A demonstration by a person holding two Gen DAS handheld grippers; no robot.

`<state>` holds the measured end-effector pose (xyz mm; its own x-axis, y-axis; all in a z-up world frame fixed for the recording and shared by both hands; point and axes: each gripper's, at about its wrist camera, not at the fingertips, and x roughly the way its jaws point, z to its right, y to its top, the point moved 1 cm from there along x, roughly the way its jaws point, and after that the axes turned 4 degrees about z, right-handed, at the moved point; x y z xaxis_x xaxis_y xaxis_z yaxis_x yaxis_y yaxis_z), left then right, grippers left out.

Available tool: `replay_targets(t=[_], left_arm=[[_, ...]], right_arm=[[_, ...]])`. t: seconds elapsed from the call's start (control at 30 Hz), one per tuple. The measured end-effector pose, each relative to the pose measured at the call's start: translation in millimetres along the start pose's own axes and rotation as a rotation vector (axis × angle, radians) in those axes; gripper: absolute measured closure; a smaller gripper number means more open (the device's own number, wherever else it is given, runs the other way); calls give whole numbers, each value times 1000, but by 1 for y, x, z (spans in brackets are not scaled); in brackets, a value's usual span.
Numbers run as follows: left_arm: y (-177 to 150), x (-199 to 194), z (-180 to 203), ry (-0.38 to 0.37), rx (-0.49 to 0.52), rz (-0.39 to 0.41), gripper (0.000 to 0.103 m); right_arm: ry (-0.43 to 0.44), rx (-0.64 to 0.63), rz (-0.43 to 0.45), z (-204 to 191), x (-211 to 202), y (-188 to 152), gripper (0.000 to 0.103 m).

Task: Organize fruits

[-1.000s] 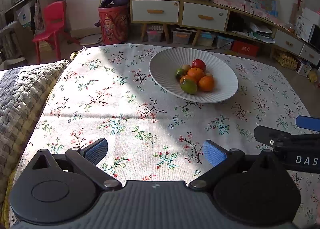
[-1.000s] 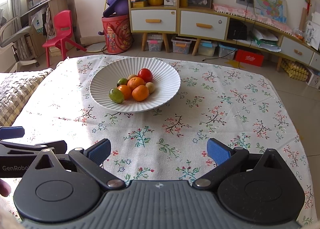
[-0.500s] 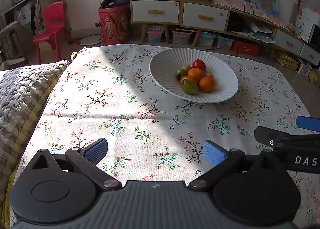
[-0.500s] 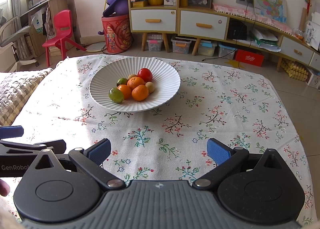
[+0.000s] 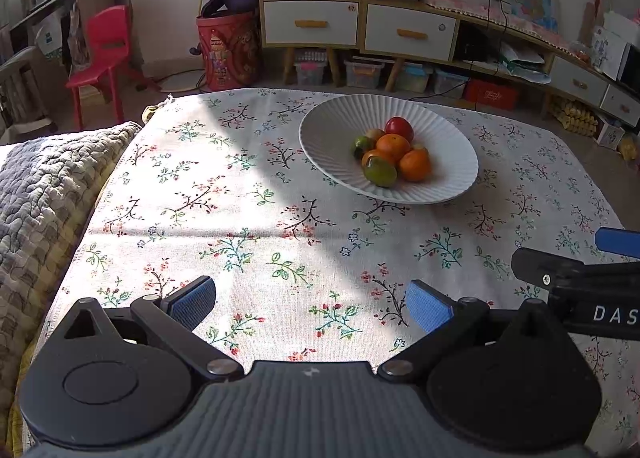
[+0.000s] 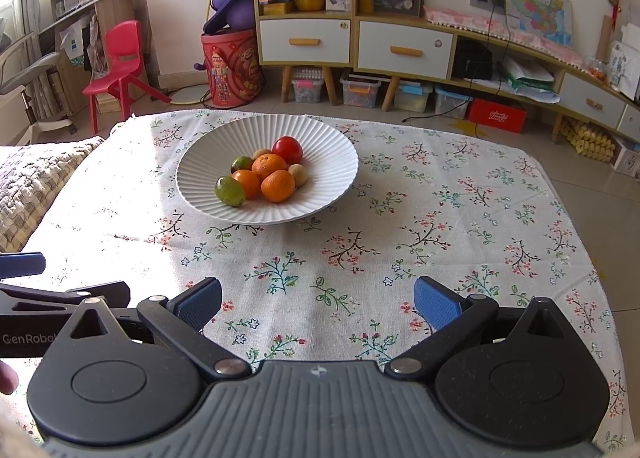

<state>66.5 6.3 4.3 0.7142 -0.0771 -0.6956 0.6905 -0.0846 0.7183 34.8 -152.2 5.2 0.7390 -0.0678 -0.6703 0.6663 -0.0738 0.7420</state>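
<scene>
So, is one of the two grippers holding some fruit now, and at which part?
Nothing is held. The left gripper and the right gripper are both open and empty above the tablecloth; all fruit lies in the white bowl.

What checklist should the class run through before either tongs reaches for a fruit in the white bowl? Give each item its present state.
1. Left tongs open and empty: ok.
2. Right tongs open and empty: ok.
3. Fruits all inside the white bowl, none loose on the floral cloth: ok.
4. Nearest fruit, the green one, exposed at the front of the pile for a grasp: ok.
5. Cloth between both tongs and the bowl free of obstacles: ok.
6. A place to sort the fruits into: cannot tell, no second container shows on the table.
</scene>
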Motion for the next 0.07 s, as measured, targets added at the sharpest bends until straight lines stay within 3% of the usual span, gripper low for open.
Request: replay_targets(t=[0.07], left_arm=[[0,1,0,-4,4,-4,12]], right_arm=[[-1,-2,0,0,0,0,1]])
